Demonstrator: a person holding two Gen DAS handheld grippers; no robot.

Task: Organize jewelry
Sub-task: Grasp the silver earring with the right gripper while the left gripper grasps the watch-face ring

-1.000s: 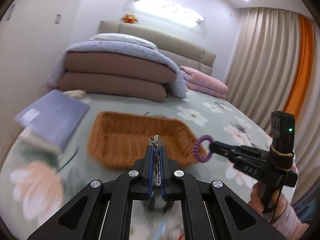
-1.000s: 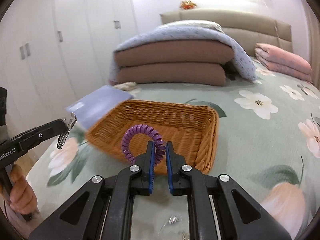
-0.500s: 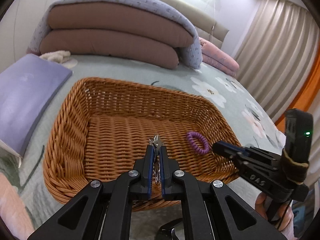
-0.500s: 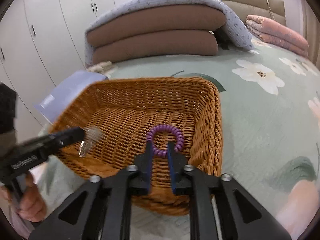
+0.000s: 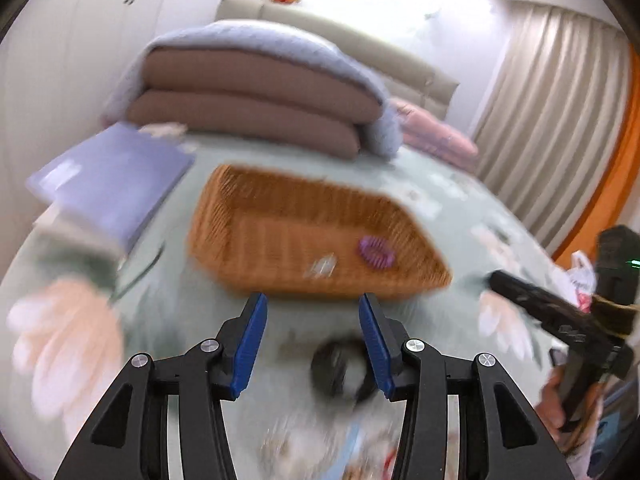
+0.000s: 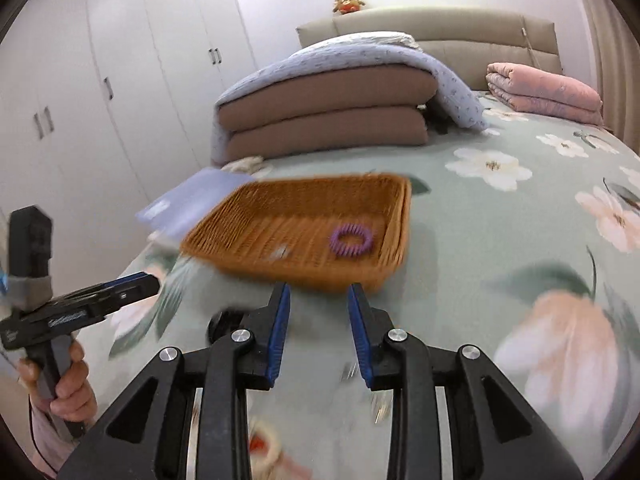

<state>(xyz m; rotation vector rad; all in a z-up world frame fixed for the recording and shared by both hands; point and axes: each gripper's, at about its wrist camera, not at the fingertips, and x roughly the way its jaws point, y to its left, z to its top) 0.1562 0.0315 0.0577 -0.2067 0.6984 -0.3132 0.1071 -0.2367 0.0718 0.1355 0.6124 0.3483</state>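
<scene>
A brown wicker basket (image 5: 256, 208) (image 6: 304, 196) sits on the floral bedspread. A purple spiral hair tie (image 5: 376, 255) (image 6: 351, 241) lies inside it at the right. A small silver jewelry piece (image 5: 322, 267) (image 6: 280, 252) lies inside it left of the hair tie, blurred. My left gripper (image 5: 312, 320) is open and empty, held back from the basket's near edge. My right gripper (image 6: 316, 306) is open and empty, also just short of the basket. Each gripper shows at the side of the other's view.
A lilac book (image 5: 108, 176) lies left of the basket. Folded brown and blue quilts (image 6: 328, 104) are stacked behind it, a pink quilt (image 6: 544, 92) at the back right. A dark round object (image 5: 340, 368) and small blurred items lie on the bed under the grippers.
Both grippers opened and let go: the hair tie and the silver piece now lie in the basket. Both grippers pulled back from over the basket toward the near side.
</scene>
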